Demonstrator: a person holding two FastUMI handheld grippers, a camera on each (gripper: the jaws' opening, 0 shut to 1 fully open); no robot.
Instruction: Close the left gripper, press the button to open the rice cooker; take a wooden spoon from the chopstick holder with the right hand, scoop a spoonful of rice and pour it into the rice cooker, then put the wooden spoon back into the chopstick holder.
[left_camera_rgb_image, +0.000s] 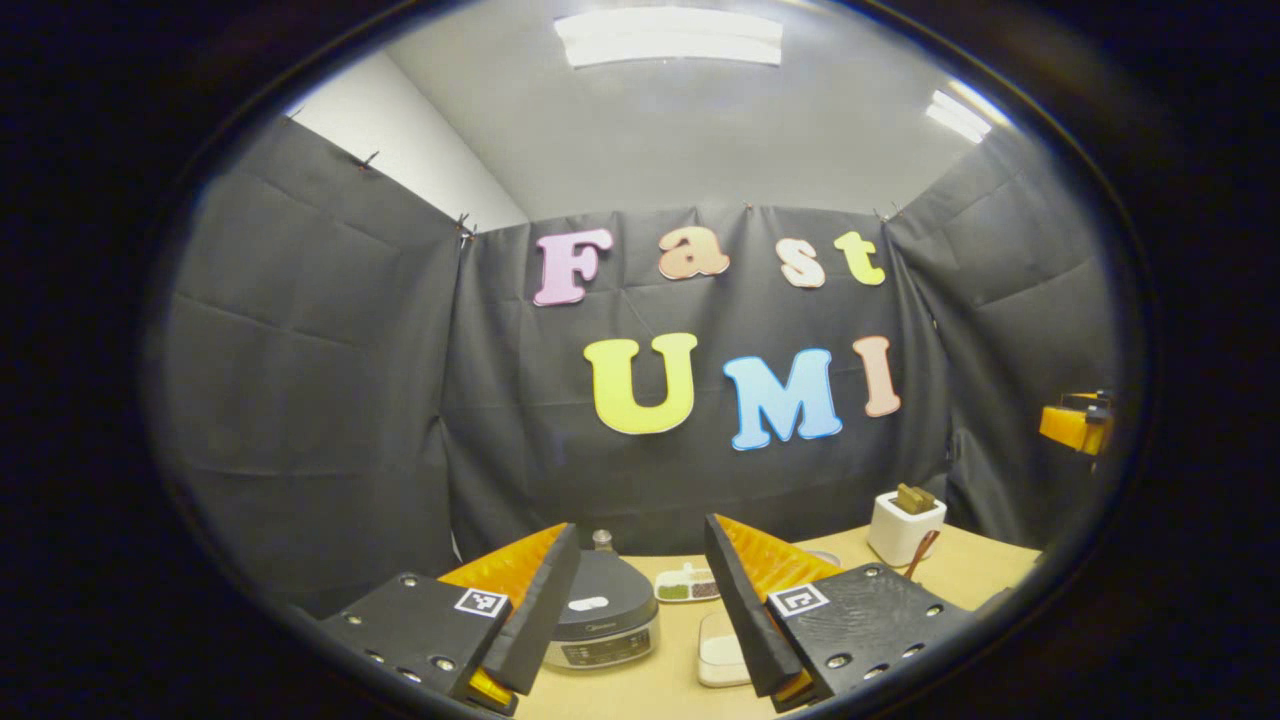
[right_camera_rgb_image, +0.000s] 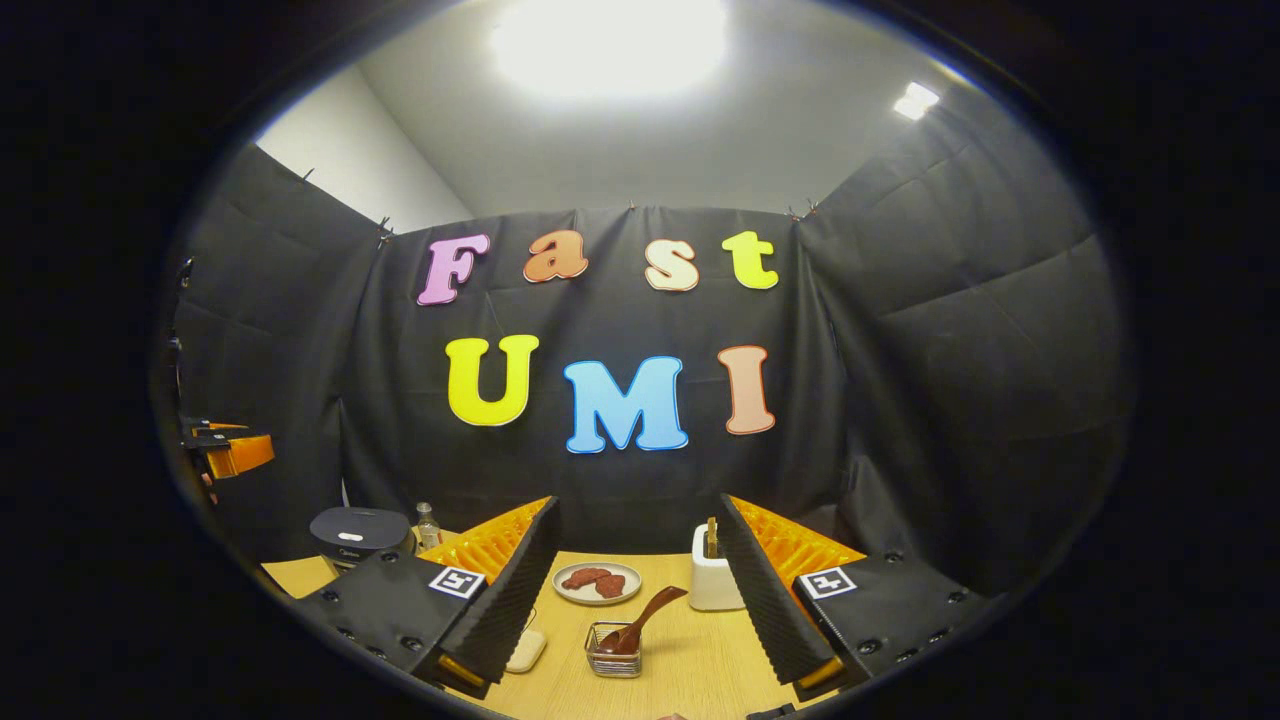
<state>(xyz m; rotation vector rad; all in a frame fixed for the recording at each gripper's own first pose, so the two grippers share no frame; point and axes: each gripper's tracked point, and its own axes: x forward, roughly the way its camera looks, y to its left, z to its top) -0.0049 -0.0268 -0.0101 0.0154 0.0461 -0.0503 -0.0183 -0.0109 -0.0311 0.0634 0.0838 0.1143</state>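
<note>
In the left gripper view, the left gripper (left_camera_rgb_image: 640, 615) is sitting closest to the camera, its two black-padded fingers (left_camera_rgb_image: 545, 610) spread apart with nothing between them, hanging above a light wooden table (left_camera_rgb_image: 640, 690). Through the gap between the fingers, the dark-lidded rice cooker (left_camera_rgb_image: 603, 622) is standing on the table with its lid down. Just to its right a shallow white container (left_camera_rgb_image: 720, 652) is resting, and behind that a small divided dish (left_camera_rgb_image: 686, 586) is lying. Farther right, a white block-shaped holder (left_camera_rgb_image: 905, 527) is standing near the table's far corner. The right gripper view is showing the right gripper (right_camera_rgb_image: 640, 610), its fingers likewise held wide apart and gripping nothing. Between them, a small wire chopstick holder (right_camera_rgb_image: 612, 650) is sitting on the table with the wooden spoon (right_camera_rgb_image: 640, 620) leaning in it, handle tilting up to the right. Behind it a round plate (right_camera_rgb_image: 597, 583) carrying reddish-brown pieces is lying, and the white holder is standing just to the plate's right. Far to the left, the rice cooker and a small clear bottle (right_camera_rgb_image: 428, 525) are standing side by side.
</note>
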